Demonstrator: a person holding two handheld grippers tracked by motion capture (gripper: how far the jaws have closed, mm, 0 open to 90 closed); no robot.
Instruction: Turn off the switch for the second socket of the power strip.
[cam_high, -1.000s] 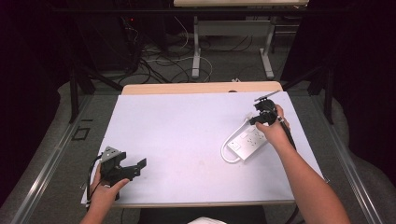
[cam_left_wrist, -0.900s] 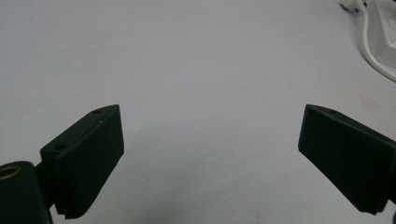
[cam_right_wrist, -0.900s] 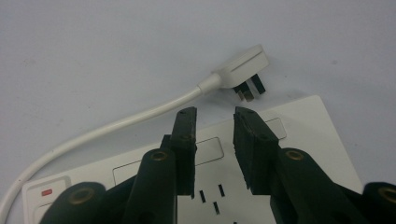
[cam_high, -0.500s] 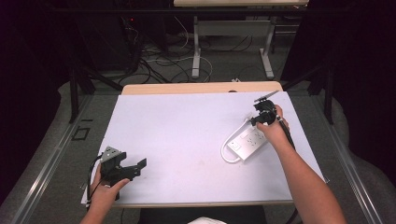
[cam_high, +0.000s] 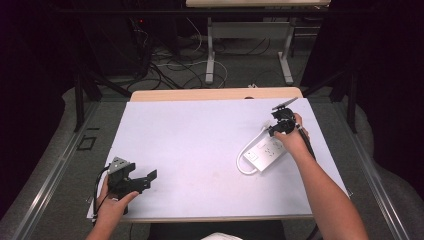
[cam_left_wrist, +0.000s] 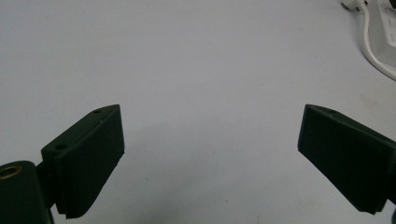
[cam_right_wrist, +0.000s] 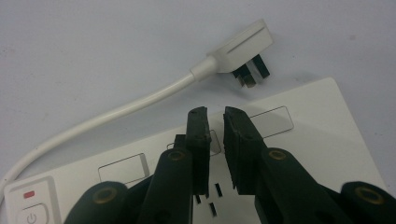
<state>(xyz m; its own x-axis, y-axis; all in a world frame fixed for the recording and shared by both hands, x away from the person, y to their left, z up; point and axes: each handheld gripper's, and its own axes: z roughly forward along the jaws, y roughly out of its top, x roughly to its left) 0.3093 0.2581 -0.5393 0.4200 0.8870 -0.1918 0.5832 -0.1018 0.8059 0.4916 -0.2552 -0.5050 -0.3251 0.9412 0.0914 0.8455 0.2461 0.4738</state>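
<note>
A white power strip (cam_high: 264, 151) lies on the right side of the white table (cam_high: 200, 135), its cable (cam_high: 242, 157) looping round its near end. My right gripper (cam_high: 275, 131) hovers over the strip's far end. In the right gripper view, that gripper (cam_right_wrist: 212, 114) points down at the sockets of the strip (cam_right_wrist: 303, 140), its jaws drawn together to a thin slit with nothing between them. The strip's own white plug (cam_right_wrist: 243, 49) lies loose on the table just beyond. My left gripper (cam_high: 146, 181) rests open at the near left corner, wide apart (cam_left_wrist: 211, 112) over bare table.
The strip's power button (cam_right_wrist: 30, 217) sits at its cable end. A wooden strip (cam_high: 215, 94) borders the table's far edge. Beyond it are floor cables (cam_high: 170, 65) and another desk's legs (cam_high: 210, 55). Metal rails run along both sides.
</note>
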